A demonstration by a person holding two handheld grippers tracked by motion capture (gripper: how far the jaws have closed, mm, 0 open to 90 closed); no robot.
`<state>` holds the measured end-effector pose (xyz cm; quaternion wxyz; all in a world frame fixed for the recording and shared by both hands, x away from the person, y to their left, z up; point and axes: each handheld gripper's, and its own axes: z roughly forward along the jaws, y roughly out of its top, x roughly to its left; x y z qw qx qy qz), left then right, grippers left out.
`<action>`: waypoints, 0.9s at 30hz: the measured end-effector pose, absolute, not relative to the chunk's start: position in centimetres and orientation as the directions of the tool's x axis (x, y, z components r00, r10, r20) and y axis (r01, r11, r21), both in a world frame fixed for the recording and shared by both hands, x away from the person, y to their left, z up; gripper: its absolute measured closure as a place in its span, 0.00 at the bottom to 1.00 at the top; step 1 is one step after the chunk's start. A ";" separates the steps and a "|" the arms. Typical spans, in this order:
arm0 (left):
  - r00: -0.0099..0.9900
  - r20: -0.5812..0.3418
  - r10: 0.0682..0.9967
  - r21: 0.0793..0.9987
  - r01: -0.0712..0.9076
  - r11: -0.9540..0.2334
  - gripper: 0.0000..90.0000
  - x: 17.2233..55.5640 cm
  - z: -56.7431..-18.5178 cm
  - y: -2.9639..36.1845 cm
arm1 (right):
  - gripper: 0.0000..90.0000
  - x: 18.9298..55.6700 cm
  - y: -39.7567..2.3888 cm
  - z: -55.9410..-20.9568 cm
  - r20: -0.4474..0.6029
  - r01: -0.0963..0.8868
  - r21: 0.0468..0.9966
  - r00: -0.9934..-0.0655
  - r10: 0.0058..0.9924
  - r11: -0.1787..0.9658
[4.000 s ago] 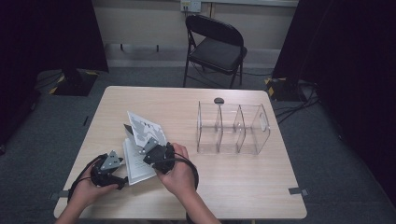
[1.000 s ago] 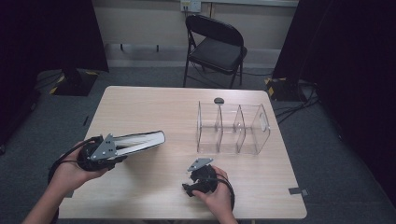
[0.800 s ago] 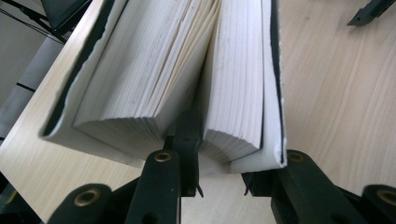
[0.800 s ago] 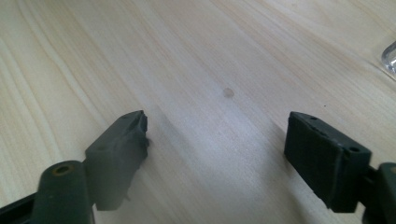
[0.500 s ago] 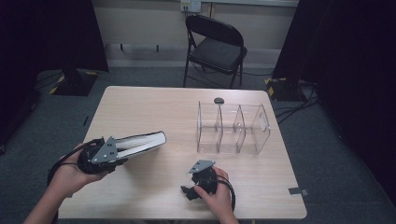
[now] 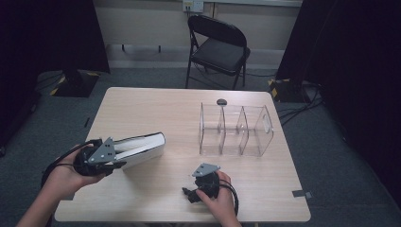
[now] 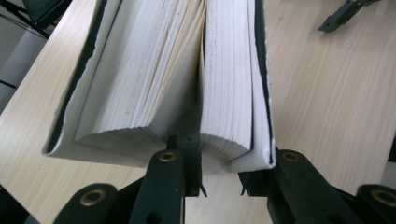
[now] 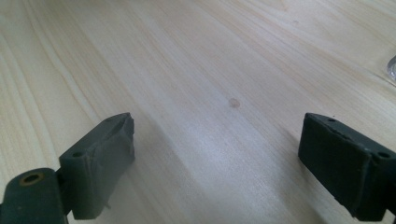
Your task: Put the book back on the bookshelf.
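Note:
A thick white book lies on its side on the wooden table at the front left, page edges facing up. My left gripper is shut on its near end. In the left gripper view the jaws clamp one block of pages and the cover of the book, while the other pages fan away to the left. My right gripper sits low at the front middle, pointing left. Its jaws have just been opening and stand wide over bare wood with nothing between them.
A clear plastic organiser with three compartments stands at the right middle of the table. A small dark round object lies just behind it. A black folding chair stands beyond the far edge. The right gripper's tip shows far off.
Four seconds ago both grippers worked on the spread-open book at the front left. Now the book is nearly closed in the left gripper, and the right hand rests apart at the front middle.

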<state>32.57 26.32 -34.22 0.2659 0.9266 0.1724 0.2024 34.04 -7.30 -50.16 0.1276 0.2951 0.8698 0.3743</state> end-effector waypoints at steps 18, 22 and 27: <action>0.854 0.210 0.476 0.563 0.292 -0.773 0.83 34.8 -33.4 27.2 | 0.11 34.1 -7.3 -50.2 0.000 0.416 0.727 -0.795 0.606 0.546; 0.852 0.201 0.483 0.562 0.303 -0.770 0.83 35.1 -33.3 27.4 | 0.11 34.1 -7.3 -50.2 0.000 0.417 0.727 -0.795 0.607 0.546; 0.850 0.188 0.492 0.570 0.314 -0.760 0.83 35.2 -33.3 27.5 | 0.11 34.1 -7.3 -50.2 0.002 0.420 0.726 -0.794 0.608 0.545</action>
